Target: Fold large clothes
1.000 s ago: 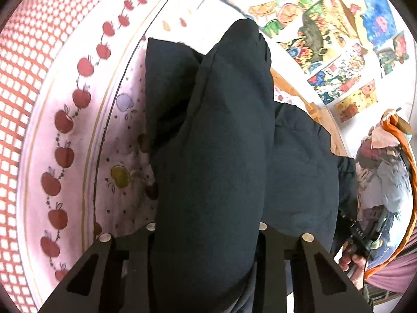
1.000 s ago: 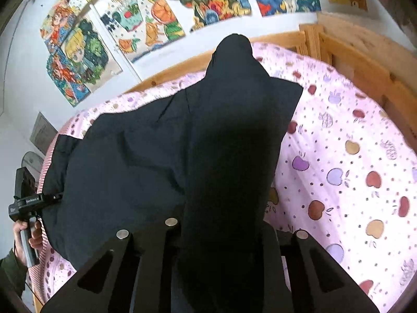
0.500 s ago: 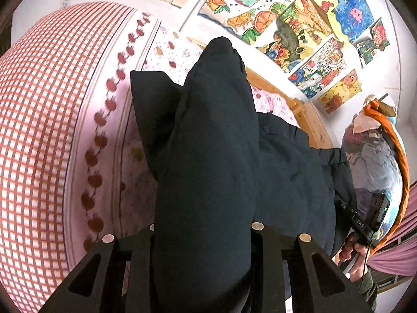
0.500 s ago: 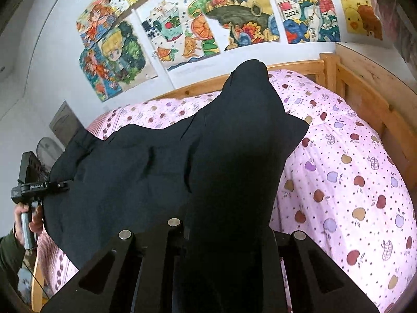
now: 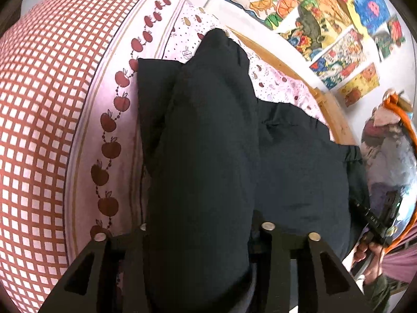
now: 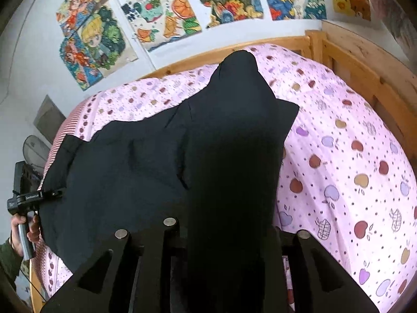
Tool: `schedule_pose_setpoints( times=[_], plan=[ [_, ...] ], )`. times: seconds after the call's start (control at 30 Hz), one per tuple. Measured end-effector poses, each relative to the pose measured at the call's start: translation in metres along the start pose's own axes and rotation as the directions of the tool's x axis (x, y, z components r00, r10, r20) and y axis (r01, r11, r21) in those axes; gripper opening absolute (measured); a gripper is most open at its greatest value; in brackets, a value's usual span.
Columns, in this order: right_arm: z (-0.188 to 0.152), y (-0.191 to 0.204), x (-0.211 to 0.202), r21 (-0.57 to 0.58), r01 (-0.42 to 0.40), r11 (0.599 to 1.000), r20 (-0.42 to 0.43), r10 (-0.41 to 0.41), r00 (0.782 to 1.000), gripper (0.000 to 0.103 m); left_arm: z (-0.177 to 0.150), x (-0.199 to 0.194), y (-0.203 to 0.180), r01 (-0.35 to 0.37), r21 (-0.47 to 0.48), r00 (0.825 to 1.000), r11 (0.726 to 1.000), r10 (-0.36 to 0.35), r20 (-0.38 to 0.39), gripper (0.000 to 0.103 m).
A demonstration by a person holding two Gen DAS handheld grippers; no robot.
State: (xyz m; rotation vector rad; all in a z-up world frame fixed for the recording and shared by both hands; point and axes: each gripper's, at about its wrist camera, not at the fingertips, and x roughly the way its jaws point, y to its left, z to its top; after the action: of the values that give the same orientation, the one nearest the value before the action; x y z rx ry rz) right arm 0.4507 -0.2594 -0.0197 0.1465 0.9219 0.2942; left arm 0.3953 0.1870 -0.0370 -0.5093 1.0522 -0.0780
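A large dark navy garment point(image 5: 294, 167) hangs stretched between both grippers above the bed. My left gripper point(image 5: 203, 234) is shut on one edge of it; the cloth bunches over its fingers and hides the tips. My right gripper point(image 6: 226, 229) is shut on the other edge point(image 6: 234, 156), its tips also hidden by cloth. The garment's lower part drapes onto the pink apple-print sheet point(image 6: 351, 172). The left gripper also shows in the right wrist view point(image 6: 28, 198), the right one in the left wrist view point(image 5: 375, 221).
A red checked pillow or quilt point(image 5: 39, 104) lies at the left of the bed. A wooden bed frame point(image 6: 365, 62) runs along the far side and right. Colourful posters point(image 6: 182, 7) cover the wall behind.
Both grippers have moved with the garment held: it dropped a little toward the bed, and the views shifted slightly. Both grips unchanged.
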Motion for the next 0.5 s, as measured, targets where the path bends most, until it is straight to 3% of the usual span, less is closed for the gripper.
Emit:
schedule_pose_setpoints(
  times=[0.17, 0.2, 0.27, 0.37, 0.5],
  plan=[
    [-0.006, -0.002, 0.007, 0.014, 0.047, 0.999, -0.005, -0.047, 0.999, 0.037, -0.006, 0.004, -0.011, -0.104, 0.055, 0.994, 0.993, 0.102, 0.037, 0.070],
    [-0.006, -0.002, 0.007, 0.016, 0.054, 0.998, -0.002, -0.054, 0.999, 0.040, -0.006, 0.004, -0.010, -0.106, 0.054, 0.994, 0.993, 0.104, 0.041, 0.071],
    [-0.008, 0.000, 0.007, 0.013, 0.081, 0.997, -0.002, -0.081, 0.997, 0.050, -0.005, 0.004, -0.008, -0.118, 0.040, 0.992, 0.992, 0.116, 0.048, 0.086],
    [-0.009, 0.003, 0.008, -0.007, 0.124, 0.992, 0.001, -0.124, 0.992, 0.074, -0.006, 0.003, -0.001, -0.131, 0.006, 0.990, 0.991, 0.131, 0.056, 0.092],
    [-0.012, 0.005, -0.002, -0.009, 0.201, 0.980, 0.046, -0.200, 0.979, 0.084, -0.011, -0.006, 0.002, -0.178, -0.019, 0.979, 0.984, 0.178, 0.097, 0.096]
  ],
)
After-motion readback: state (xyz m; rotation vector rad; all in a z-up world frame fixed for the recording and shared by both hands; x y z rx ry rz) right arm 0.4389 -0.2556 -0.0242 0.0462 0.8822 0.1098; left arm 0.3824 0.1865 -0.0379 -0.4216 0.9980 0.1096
